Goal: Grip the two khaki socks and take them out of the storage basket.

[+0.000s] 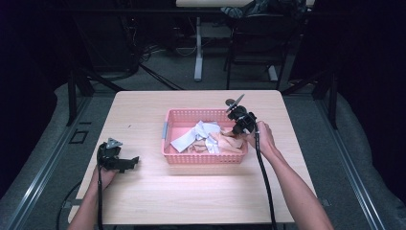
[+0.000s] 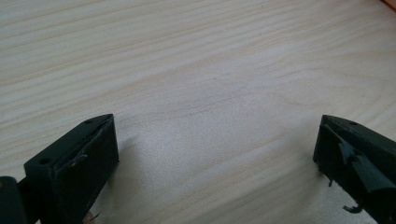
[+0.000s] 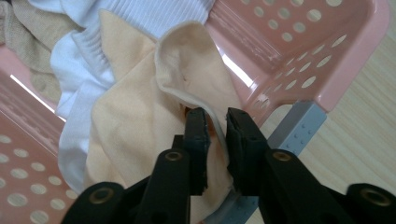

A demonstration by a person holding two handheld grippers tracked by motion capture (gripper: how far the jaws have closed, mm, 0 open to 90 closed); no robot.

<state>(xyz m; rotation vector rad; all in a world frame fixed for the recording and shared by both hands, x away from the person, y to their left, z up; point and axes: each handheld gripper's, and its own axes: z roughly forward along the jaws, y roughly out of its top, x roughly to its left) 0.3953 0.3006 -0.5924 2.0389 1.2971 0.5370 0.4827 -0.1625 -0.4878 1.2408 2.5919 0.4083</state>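
No text, label, brand, number or sign can be read in any of the views.

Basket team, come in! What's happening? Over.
Right gripper shut on peach cloth in pink basket. Left gripper open, over table. Nothing blocking.

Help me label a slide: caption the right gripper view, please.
Right tongs shut on a peach cloth inside the pink basket.
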